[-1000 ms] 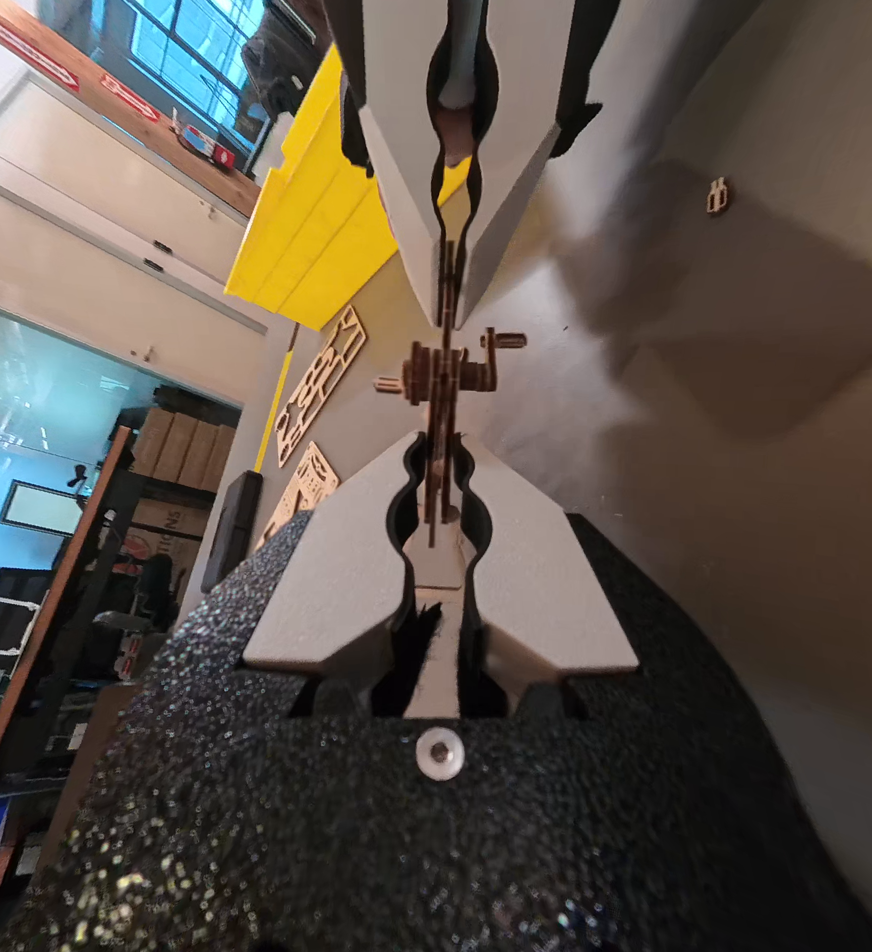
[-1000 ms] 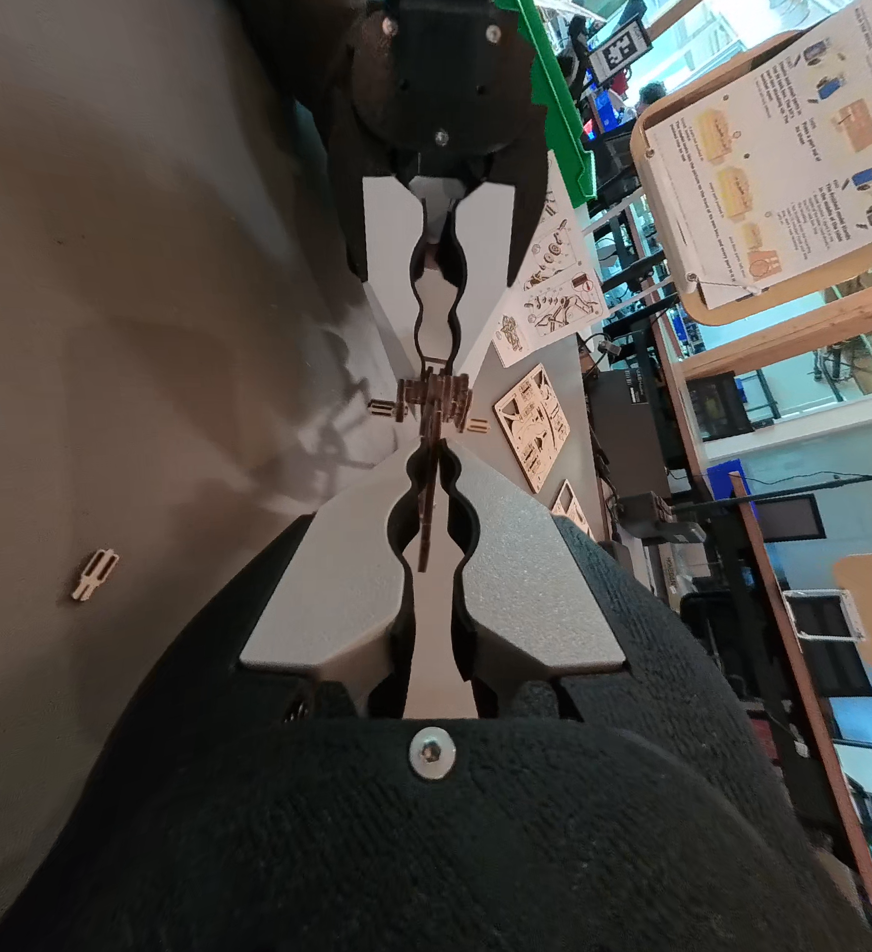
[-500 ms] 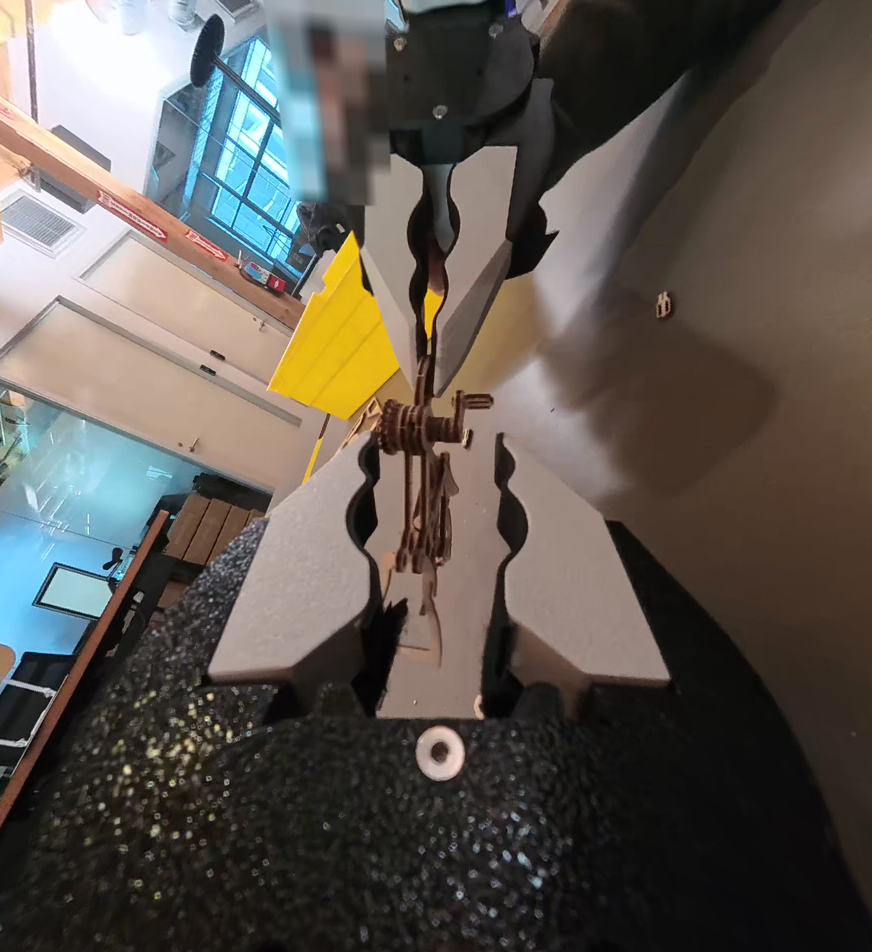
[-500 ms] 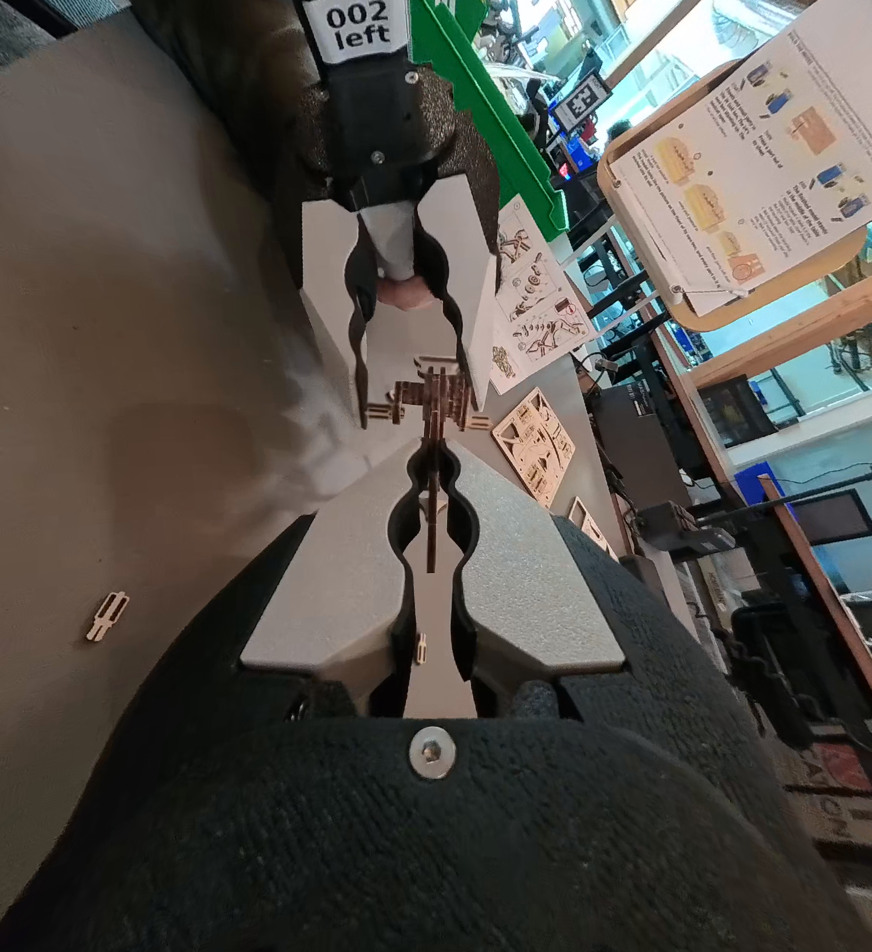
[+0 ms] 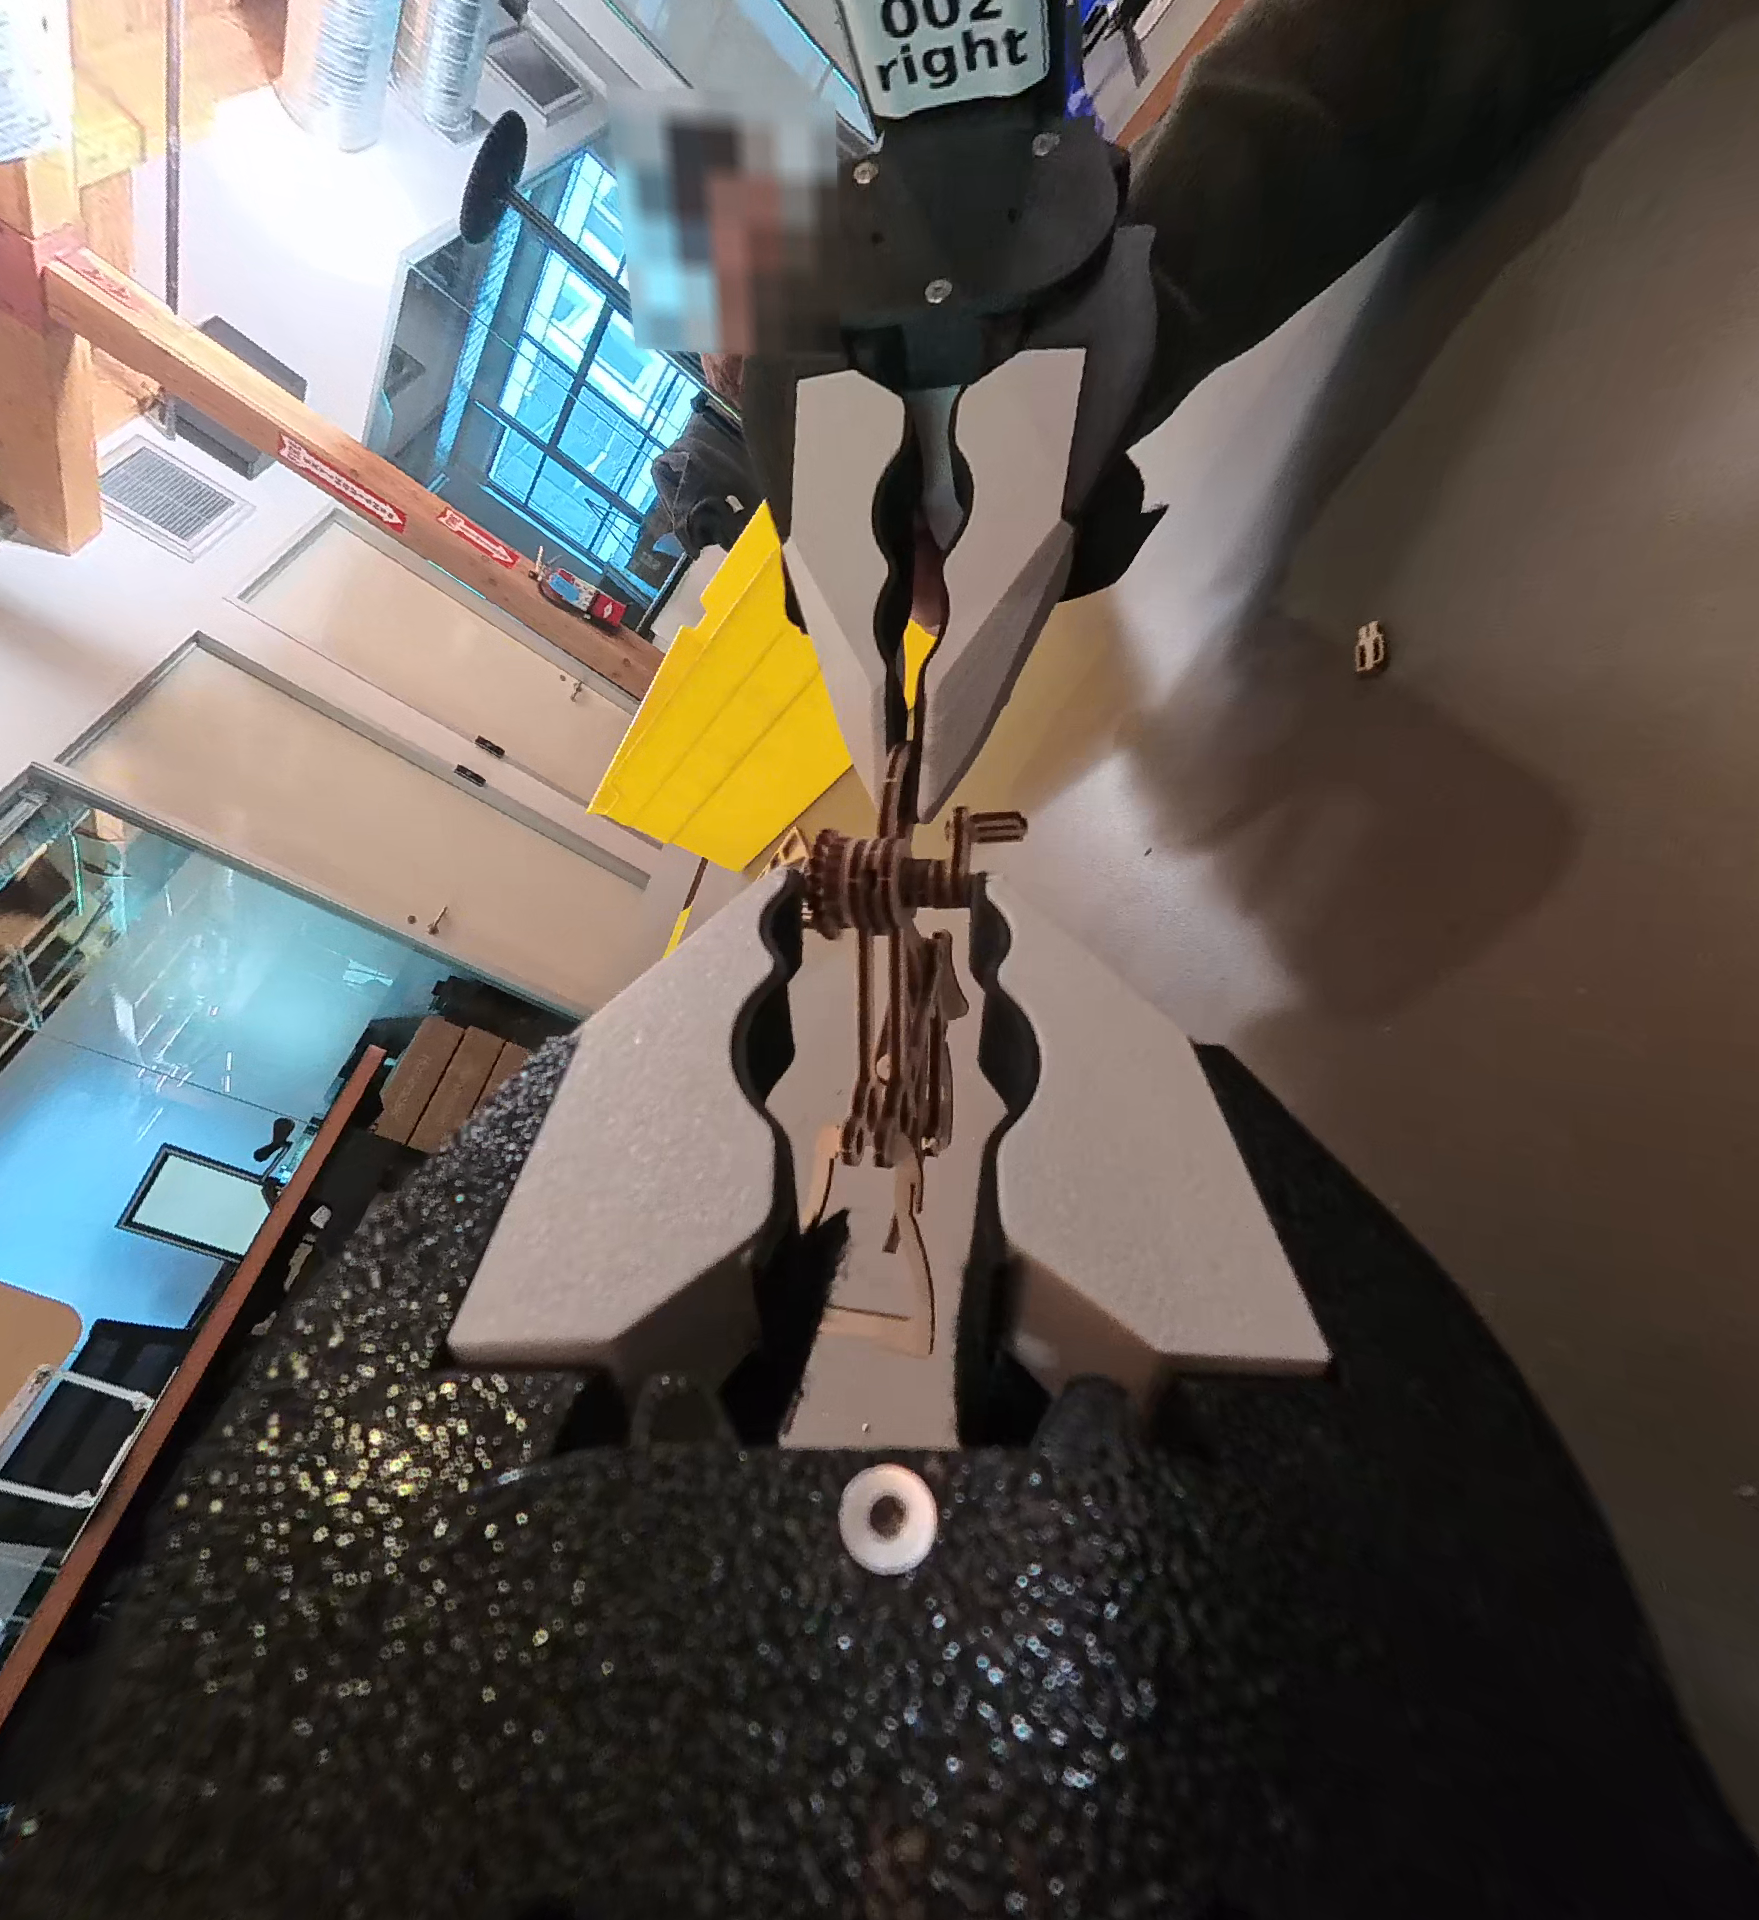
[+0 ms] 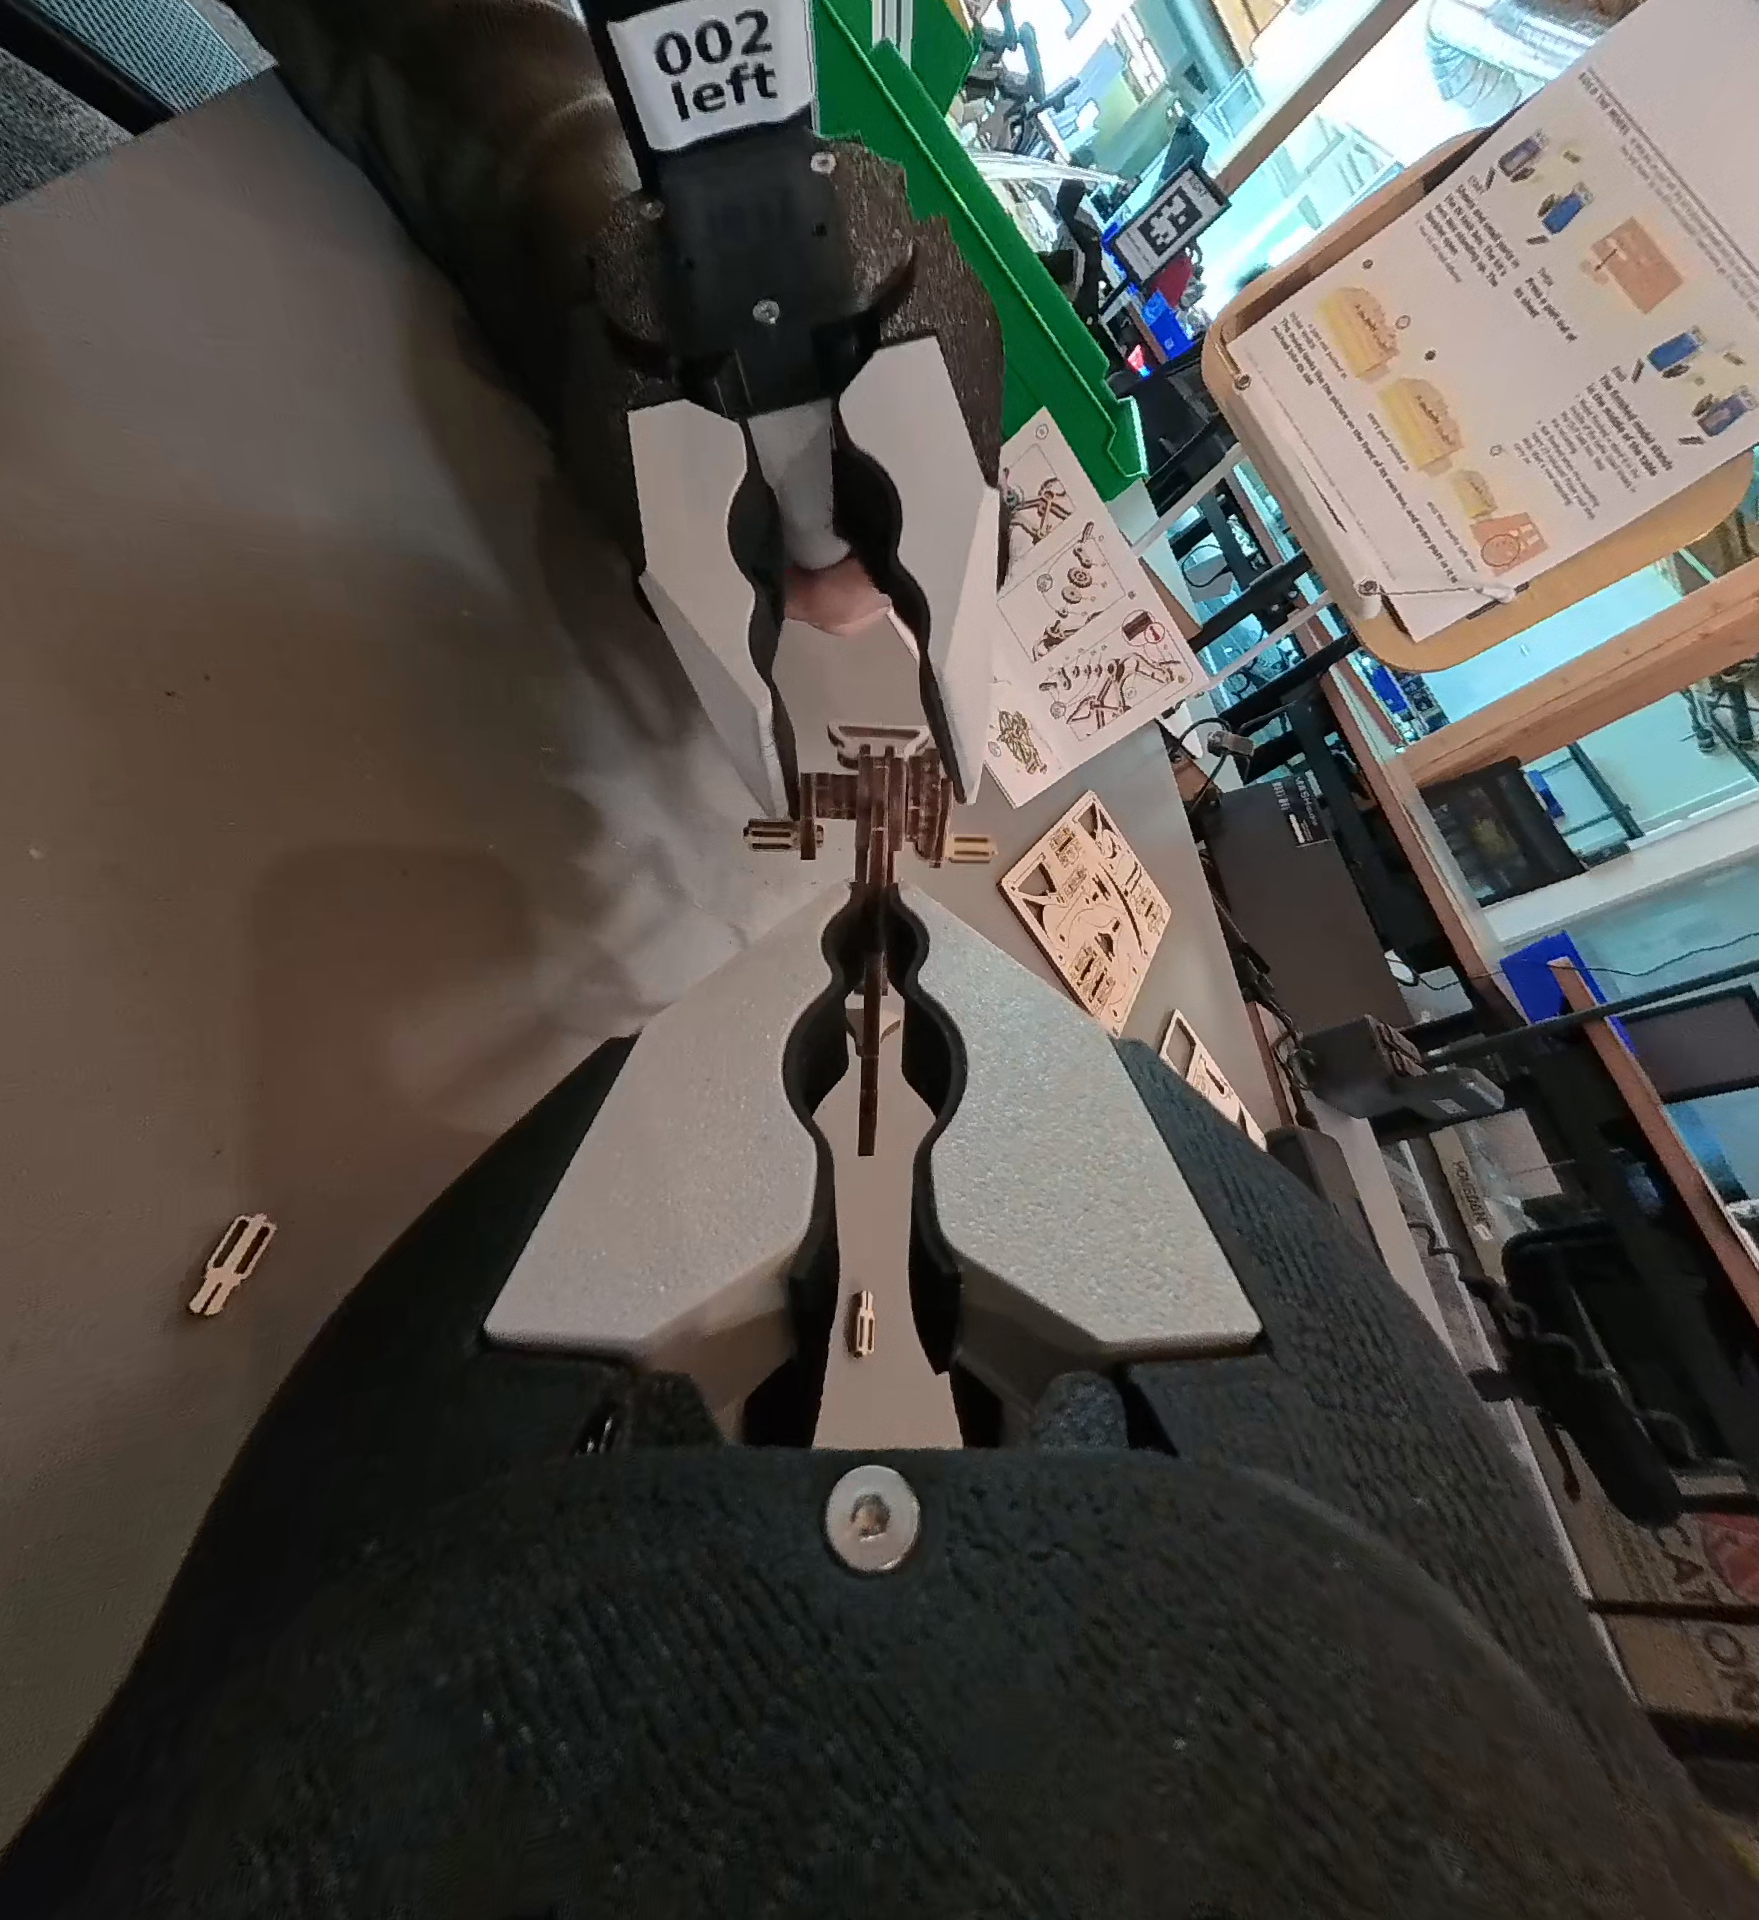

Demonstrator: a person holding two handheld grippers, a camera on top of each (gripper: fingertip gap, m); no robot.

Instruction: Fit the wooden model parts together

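Yellow bin (image 5: 740,727) on grey table (image 5: 1581,935); green bin (image 6: 968,260); instruction sheet (image 6: 1083,613).

The wooden model (image 6: 870,821) sits between the facing grippers, a loose connector piece (image 6: 231,1263) on the table (image 6: 179,727) to its left.

A dark brown wooden model (image 5: 890,935) is seen against the grey table (image 5: 1581,935). Beyond the model, a yellow bin (image 5: 740,717) and a green bin (image 6: 958,239) are shown. Pale, possibly unstained, cut-out sheets (image 6: 1088,925) lie beside it.
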